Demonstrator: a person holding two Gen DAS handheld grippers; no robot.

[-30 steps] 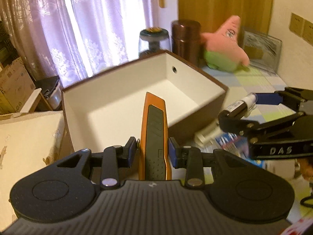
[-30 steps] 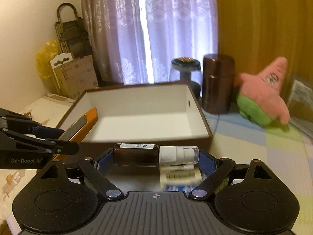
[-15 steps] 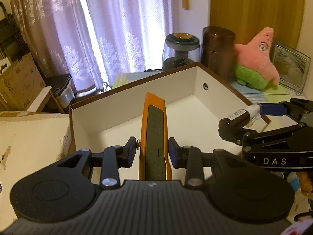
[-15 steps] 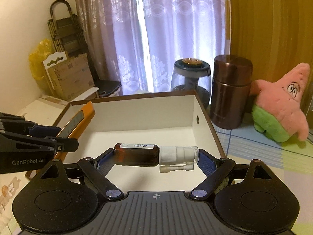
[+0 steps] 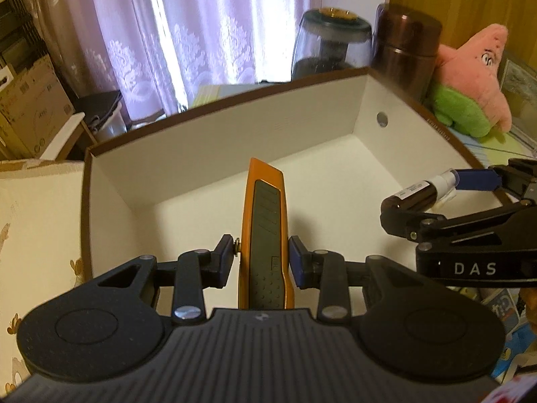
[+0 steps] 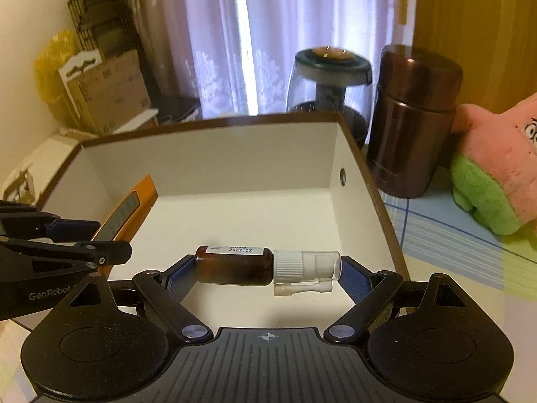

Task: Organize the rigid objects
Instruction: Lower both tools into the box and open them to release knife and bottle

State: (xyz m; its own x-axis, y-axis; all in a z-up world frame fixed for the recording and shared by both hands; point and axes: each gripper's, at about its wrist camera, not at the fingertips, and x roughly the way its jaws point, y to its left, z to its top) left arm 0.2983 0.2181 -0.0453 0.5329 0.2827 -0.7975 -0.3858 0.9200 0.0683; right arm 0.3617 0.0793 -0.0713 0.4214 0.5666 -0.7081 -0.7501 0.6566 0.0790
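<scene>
My left gripper (image 5: 261,260) is shut on an orange utility knife (image 5: 265,221) with a dark grip, which points forward over the white inside of the brown-rimmed box (image 5: 235,127). My right gripper (image 6: 266,268) is shut endwise on a brown spray bottle (image 6: 235,265) with a white cap, held crosswise above the box floor (image 6: 251,215). In the left wrist view the bottle (image 5: 419,191) and the right gripper (image 5: 470,181) hang over the box's right rim. The right wrist view shows the knife (image 6: 129,208) and the left gripper (image 6: 67,231) at the box's left wall.
Behind the box stand a glass jar (image 6: 330,84) with a dark lid and a brown metal canister (image 6: 412,121). A pink and green plush star (image 6: 496,174) lies to the right on a checked cloth (image 6: 446,245). Cardboard boxes (image 6: 104,90) stand at the left.
Both grippers have moved forward and lower over the box, which now looms larger. The knife and the bottle stay gripped as before.
</scene>
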